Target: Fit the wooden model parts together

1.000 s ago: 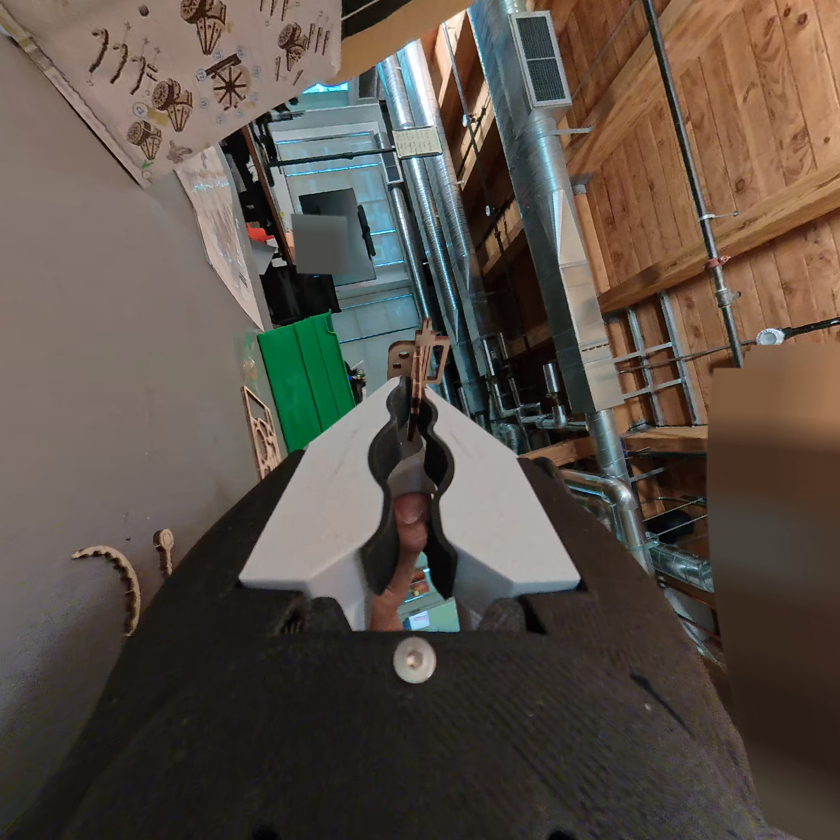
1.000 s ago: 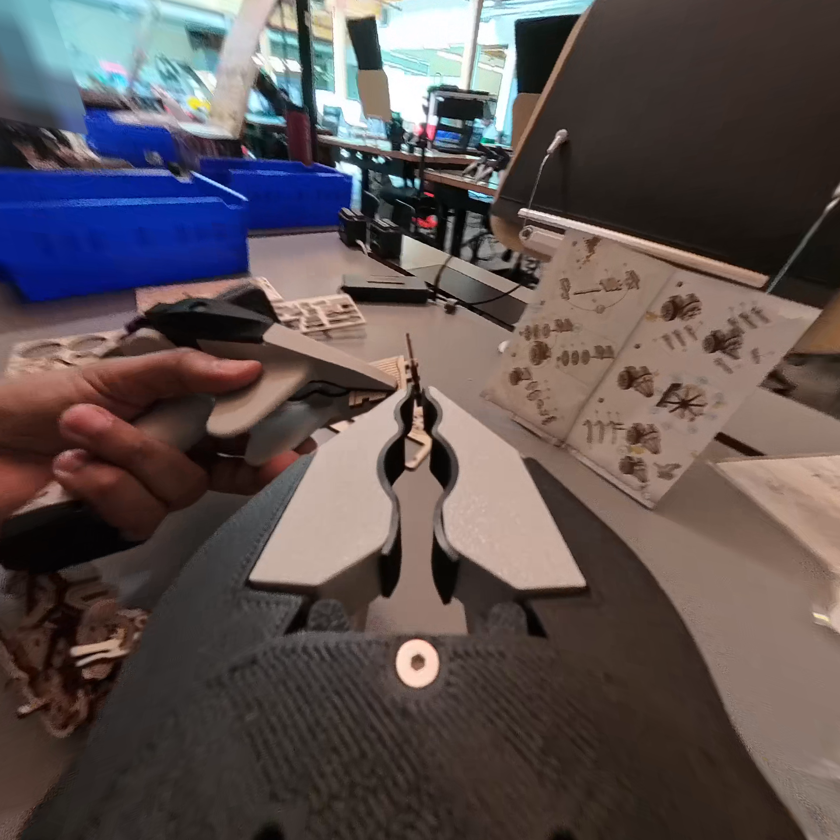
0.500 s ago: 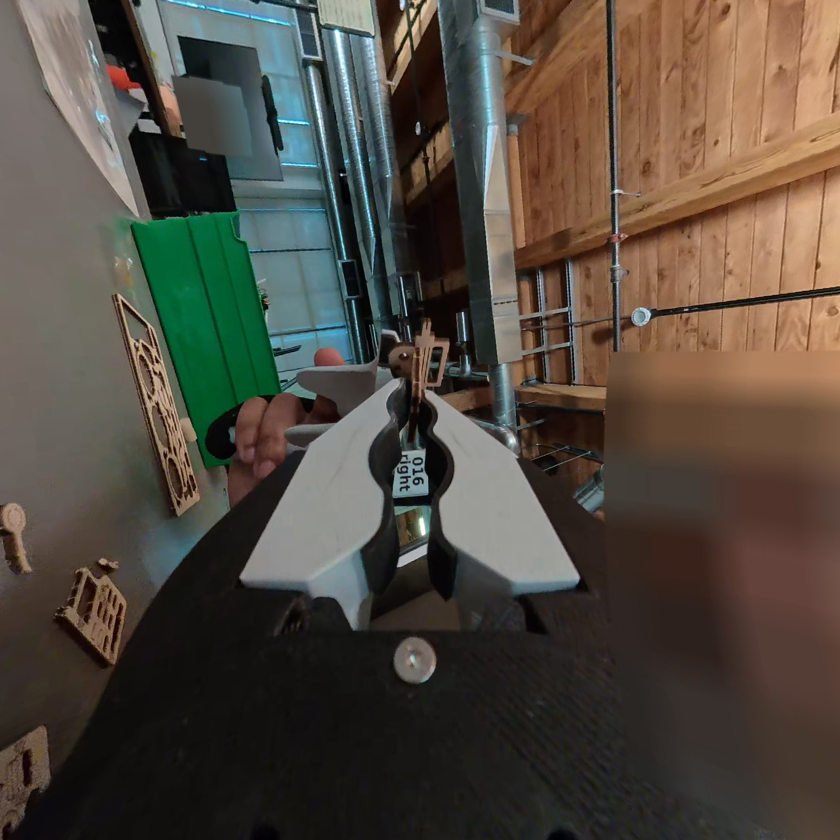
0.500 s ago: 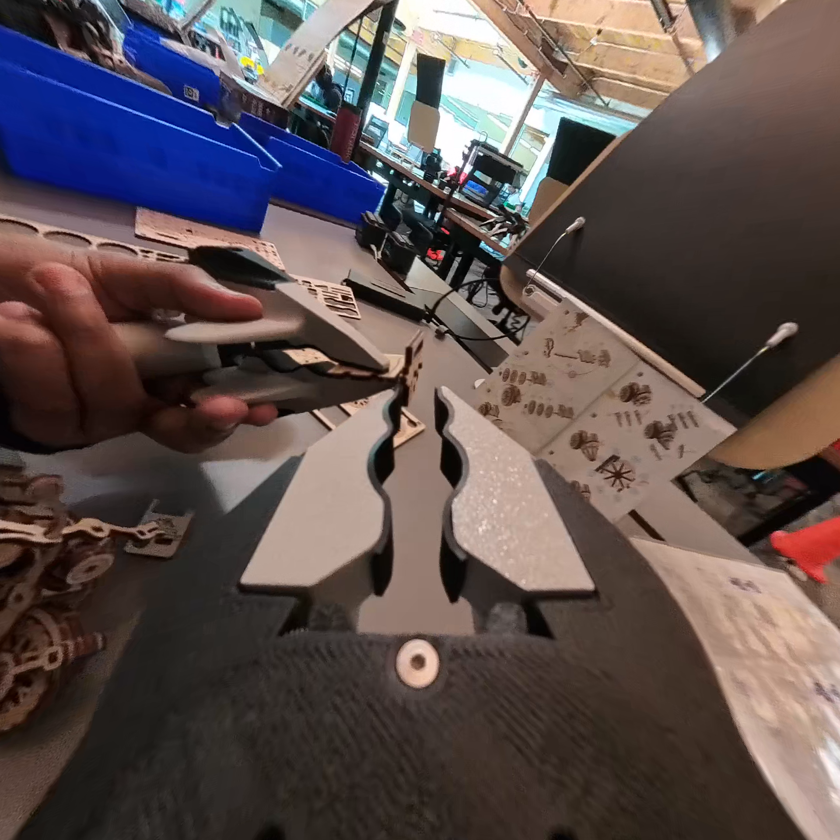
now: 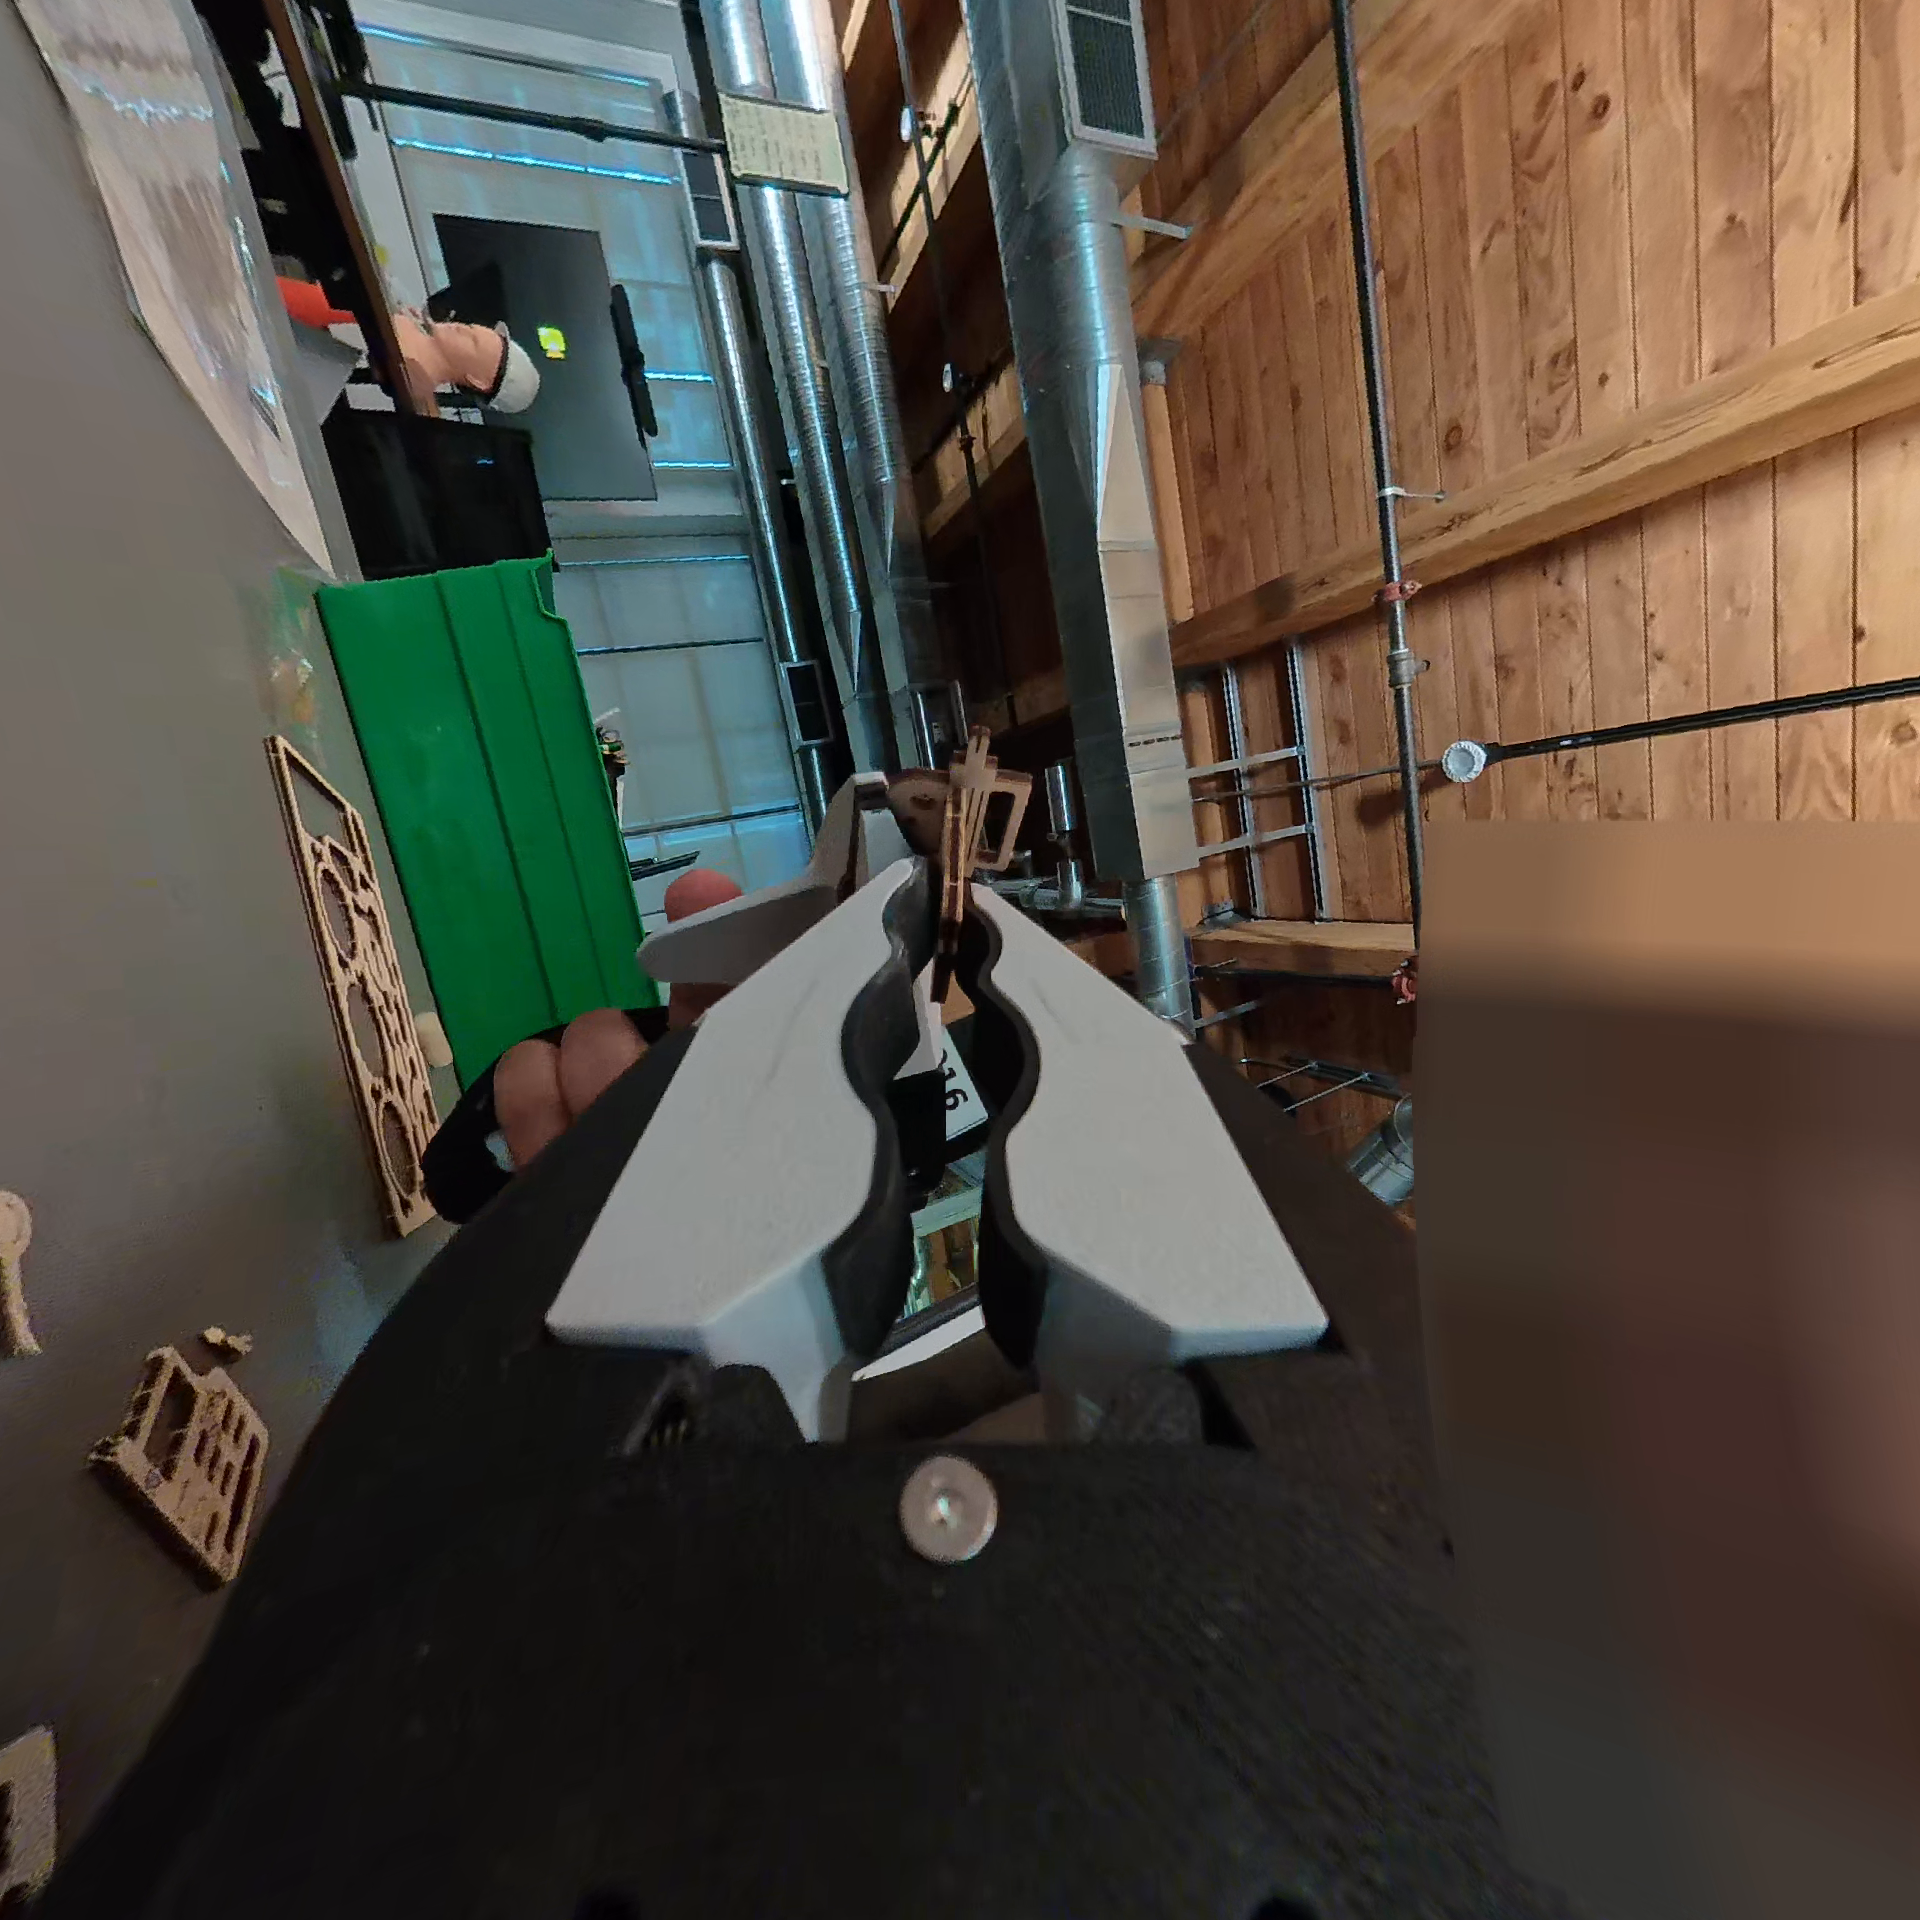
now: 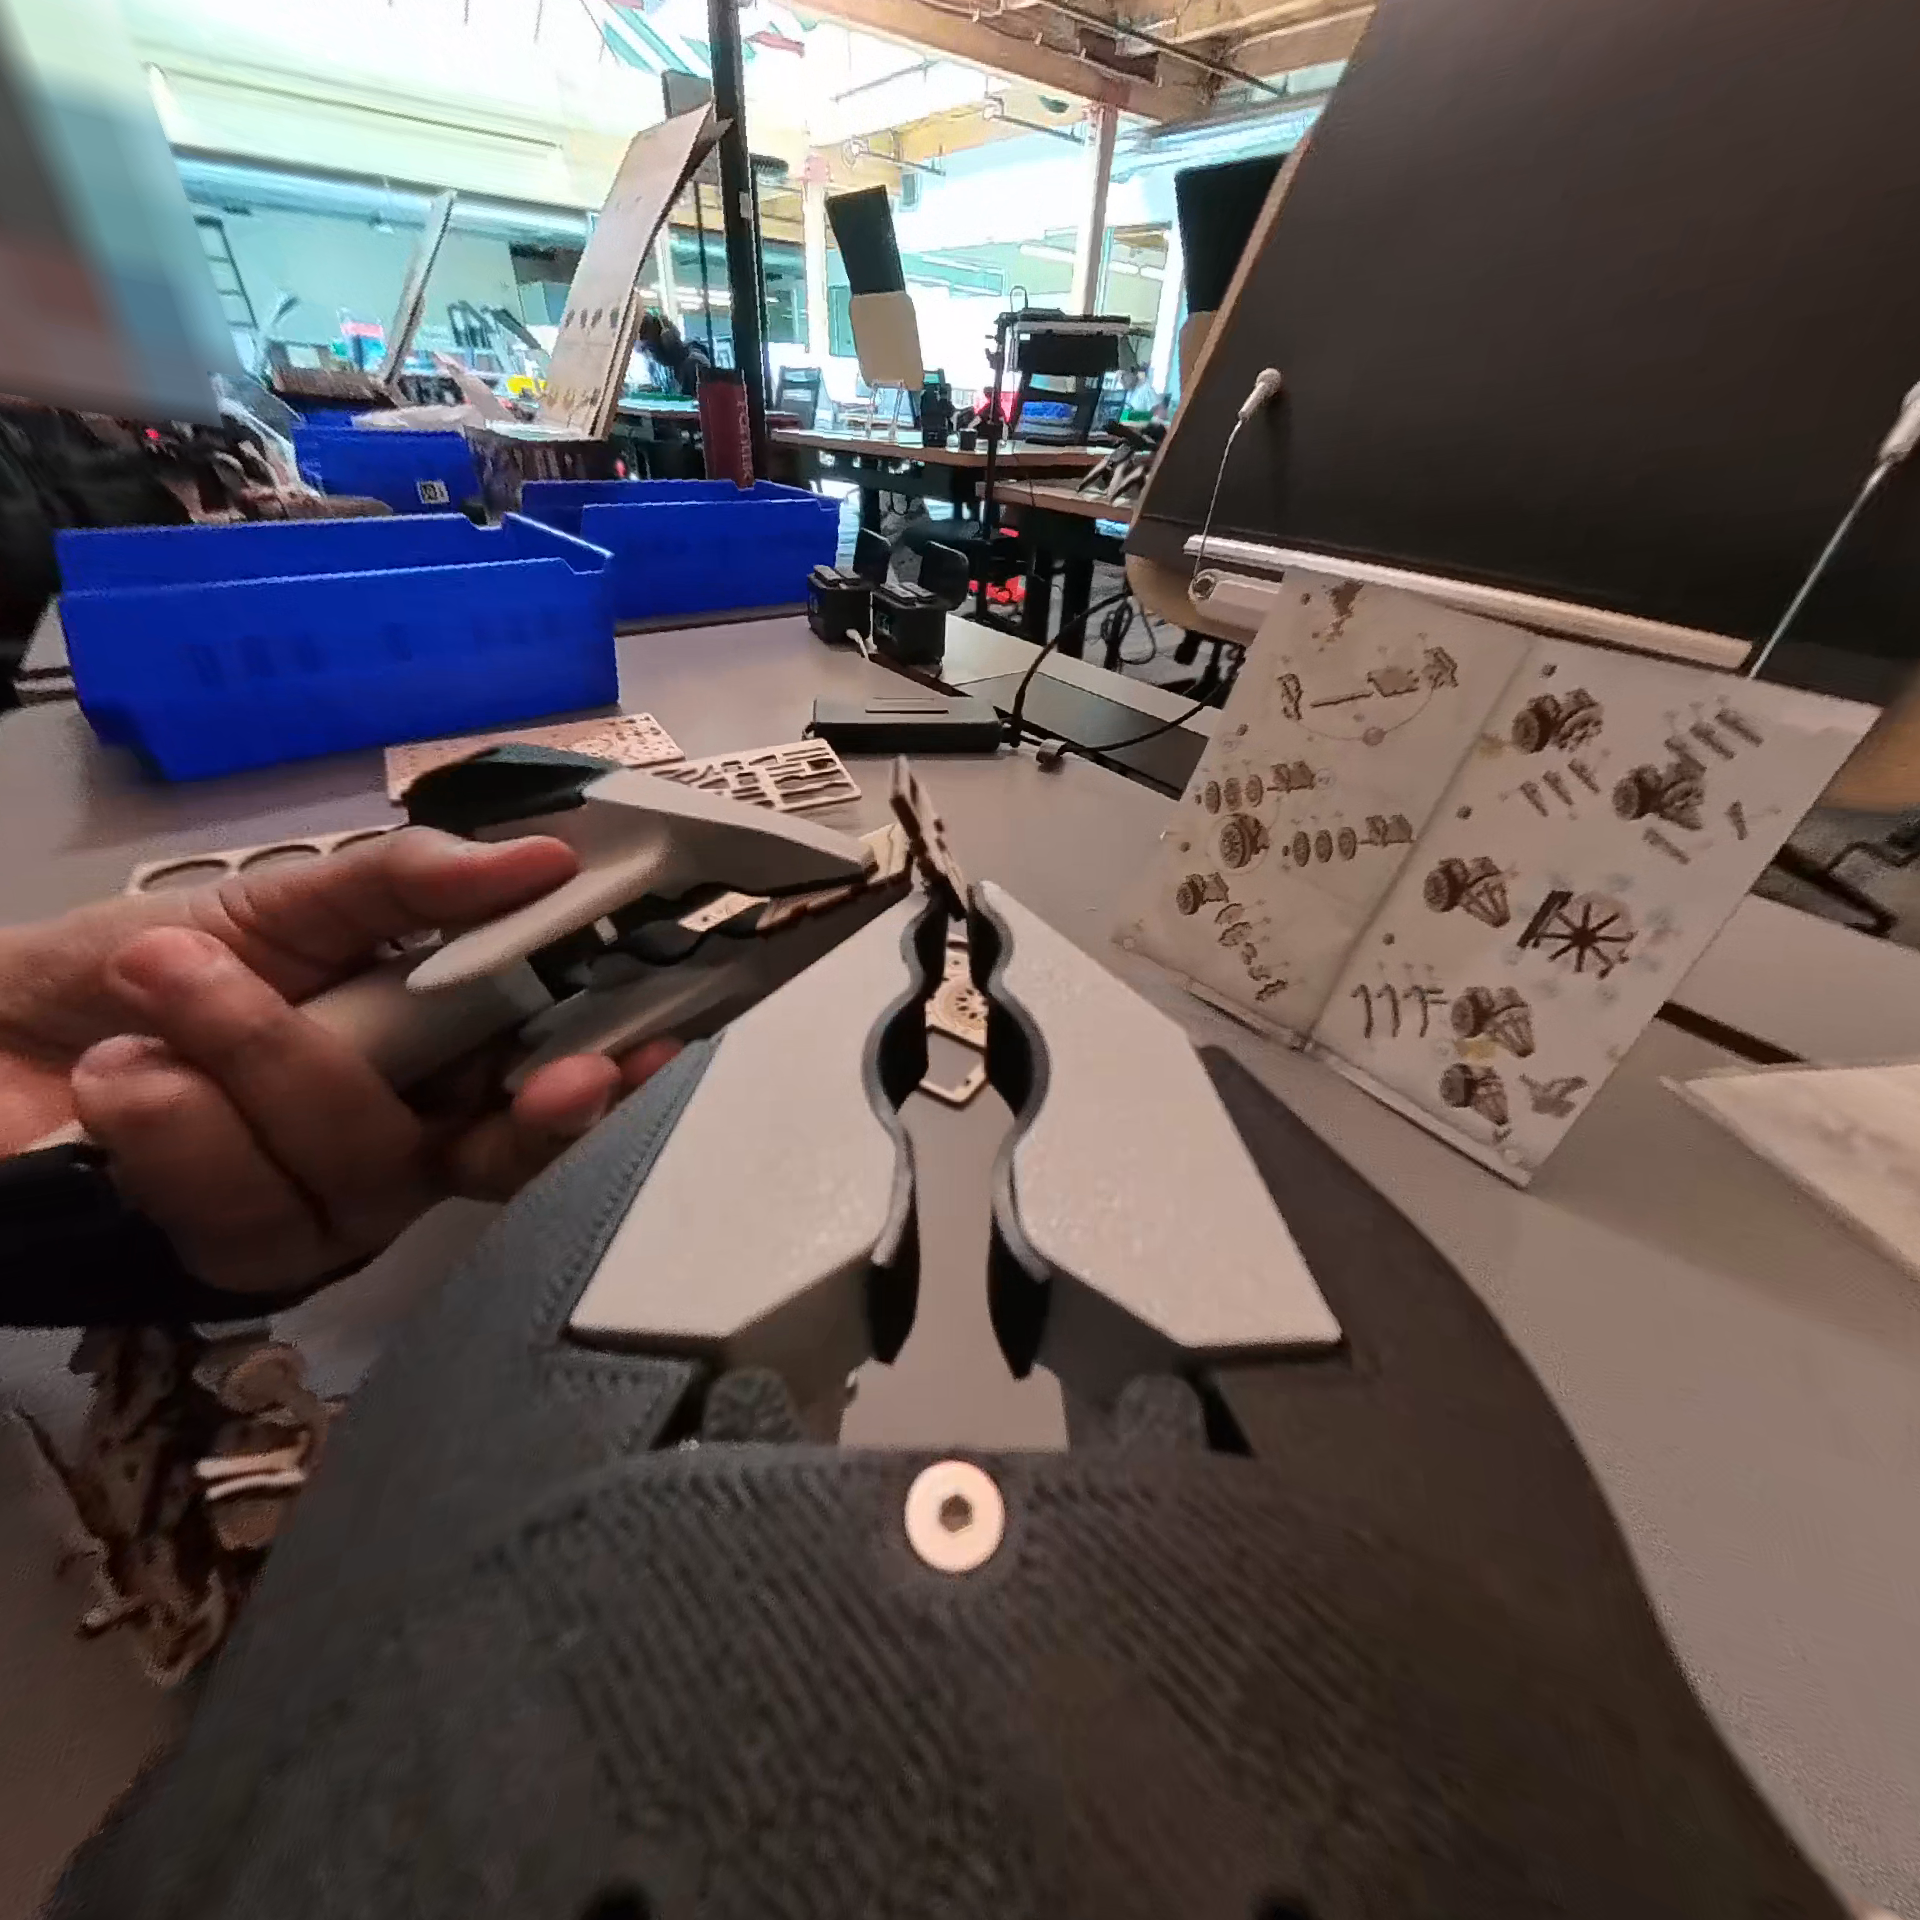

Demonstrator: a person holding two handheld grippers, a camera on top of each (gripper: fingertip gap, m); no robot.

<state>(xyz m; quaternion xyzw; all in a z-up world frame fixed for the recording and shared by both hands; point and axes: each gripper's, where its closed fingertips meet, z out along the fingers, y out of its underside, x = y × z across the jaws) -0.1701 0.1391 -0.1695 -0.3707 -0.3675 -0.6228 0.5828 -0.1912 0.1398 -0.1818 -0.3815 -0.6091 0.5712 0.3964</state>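
The left gripper (image 5: pixel 951 904) is clamped on a flat wooden part (image 5: pixel 961 831), which sticks out past its tips, edge-on to the left wrist view. In the right wrist view this same gripper (image 6: pixel 883 862) comes in from the left, held in a person's hand (image 6: pixel 260 1039), its tips meeting those of the right gripper (image 6: pixel 951 899).

The right gripper's fingers are drawn together at the tips, pinching the lower end of a thin wooden strip (image 6: pixel 925 821) that stands tilted above them (whether this strip is a second piece or part of what the left gripper holds, I cannot tell). Both pieces are held in the air above the grey table (image 6: pixel 1558 1299).

On the table lie cut-out wooden sheets (image 6: pixel 769 769) behind the grippers, a heap of loose wooden pieces (image 6: pixel 187 1455) at the near left, and blue bins (image 6: pixel 332 644) farther back. A picture sheet (image 6: pixel 1455 873) of assembly steps leans against a dark board (image 6: pixel 1610 312) on the right. The left wrist view also shows a green bin (image 5: pixel 478 810) and a punched-out wooden sheet (image 5: pixel 353 977).
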